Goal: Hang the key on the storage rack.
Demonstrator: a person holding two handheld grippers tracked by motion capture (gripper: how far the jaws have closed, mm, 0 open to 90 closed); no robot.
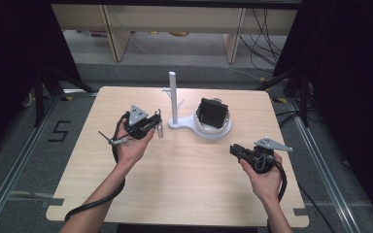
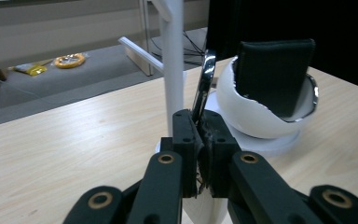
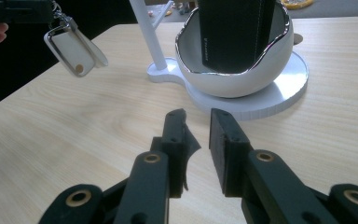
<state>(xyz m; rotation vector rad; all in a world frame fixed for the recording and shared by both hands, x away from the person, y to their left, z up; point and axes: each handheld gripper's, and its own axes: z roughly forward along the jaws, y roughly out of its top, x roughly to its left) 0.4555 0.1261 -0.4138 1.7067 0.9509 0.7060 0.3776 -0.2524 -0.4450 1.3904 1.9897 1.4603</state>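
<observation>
Left hand-held gripper (image 1: 156, 124) is clamped on the key tag (image 1: 160, 130), hanging just at 9 o'clock of the white stand (image 1: 173, 97) on the bench (image 1: 184, 184); not hung on a peg yet; right hand-held gripper (image 1: 235, 150) is empty, jaws apart, down at 5 o'clock; wallet (image 1: 211, 112) already sits in the bowl (image 1: 213, 131).

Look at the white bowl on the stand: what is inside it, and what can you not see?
Inside the white bowl a black wallet stands upright, its top rising above the silver rim. Its lower end and the bowl's bottom are hidden by the wall.
</observation>
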